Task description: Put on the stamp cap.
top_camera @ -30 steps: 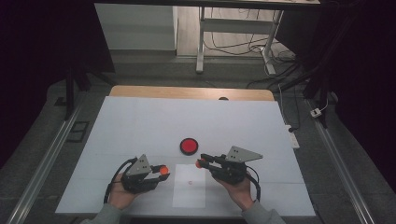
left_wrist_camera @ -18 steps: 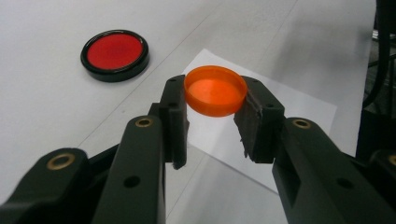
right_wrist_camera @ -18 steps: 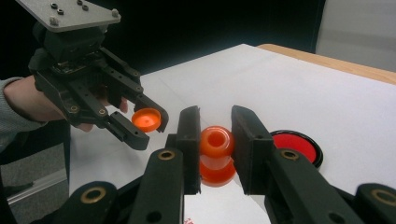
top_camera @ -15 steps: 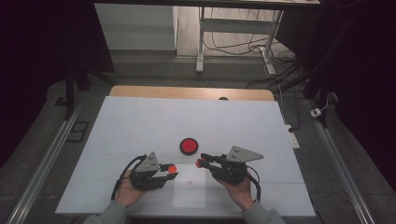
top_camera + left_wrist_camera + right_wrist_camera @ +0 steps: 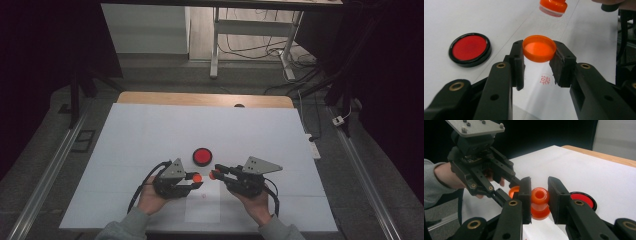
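Note:
My left gripper [image 5: 196, 181] [image 5: 539, 62] is shut on a shallow orange cap [image 5: 539, 48] [image 5: 197, 177], held open side up just above the table. My right gripper [image 5: 216, 173] [image 5: 539, 197] is shut on a small orange stamp [image 5: 539, 202] [image 5: 212, 175], which the left gripper view shows as the orange stamp [image 5: 553, 7] hanging beyond the cap. Cap and stamp sit a short gap apart, tips facing each other. A round red ink pad [image 5: 202, 156] [image 5: 470, 48] [image 5: 582, 198] in a black case lies on the white table behind both grippers.
A sheet of paper [image 5: 202, 207] lies at the table's front edge under the grippers and carries a red stamped mark [image 5: 545, 80]. The white table cover [image 5: 150, 130] reaches back to a wooden edge [image 5: 200, 99]. Metal rails [image 5: 45, 180] run along both sides.
My left gripper has moved right with the orange cap, closing most of the gap to the stamp. The right gripper has stayed where it was.

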`<move>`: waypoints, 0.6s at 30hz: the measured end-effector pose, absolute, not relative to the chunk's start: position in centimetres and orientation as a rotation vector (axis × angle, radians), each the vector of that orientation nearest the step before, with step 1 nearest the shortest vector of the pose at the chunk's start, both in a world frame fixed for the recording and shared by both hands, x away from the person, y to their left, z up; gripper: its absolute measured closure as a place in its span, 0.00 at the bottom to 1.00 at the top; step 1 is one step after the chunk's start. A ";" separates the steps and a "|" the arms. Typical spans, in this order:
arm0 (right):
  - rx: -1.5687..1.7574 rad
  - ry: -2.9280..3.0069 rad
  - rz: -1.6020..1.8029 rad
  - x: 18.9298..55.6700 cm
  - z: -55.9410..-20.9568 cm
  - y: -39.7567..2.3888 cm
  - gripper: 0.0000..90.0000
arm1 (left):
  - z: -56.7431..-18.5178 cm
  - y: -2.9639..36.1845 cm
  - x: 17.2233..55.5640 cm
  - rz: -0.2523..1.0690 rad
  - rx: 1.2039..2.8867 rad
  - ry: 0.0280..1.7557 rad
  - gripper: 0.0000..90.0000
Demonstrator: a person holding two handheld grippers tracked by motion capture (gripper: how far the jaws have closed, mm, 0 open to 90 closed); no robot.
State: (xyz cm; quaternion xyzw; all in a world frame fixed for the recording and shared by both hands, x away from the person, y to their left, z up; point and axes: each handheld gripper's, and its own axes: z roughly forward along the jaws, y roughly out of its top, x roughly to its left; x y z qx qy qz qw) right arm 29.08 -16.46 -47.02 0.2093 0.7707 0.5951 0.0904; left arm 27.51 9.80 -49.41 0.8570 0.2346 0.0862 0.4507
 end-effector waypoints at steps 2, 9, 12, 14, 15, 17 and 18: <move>0.625 2.293 1.773 29.1 -47.1 -16.4 0.81 | -49.7 9.4 27.6 0.236 2.155 0.577 0.72; 0.618 2.299 1.771 29.0 -47.1 -16.2 0.81 | -50.2 8.8 27.8 0.219 2.167 0.574 0.72; 0.618 2.300 1.772 29.0 -47.1 -16.2 0.81 | -50.2 8.5 27.8 0.211 2.162 0.574 0.72; 0.616 2.302 1.770 29.0 -47.2 -16.2 0.81 | -50.3 8.3 27.8 0.212 2.171 0.565 0.72; 0.614 2.304 1.770 29.0 -47.2 -16.2 0.81 | -50.4 8.2 27.9 0.210 2.168 0.569 0.72; 0.614 2.307 1.771 28.9 -47.2 -16.1 0.81 | -50.4 8.0 27.9 0.210 2.174 0.564 0.72; 0.613 2.311 1.769 28.9 -47.2 -16.1 0.81 | -50.4 7.9 27.9 0.211 2.178 0.563 0.72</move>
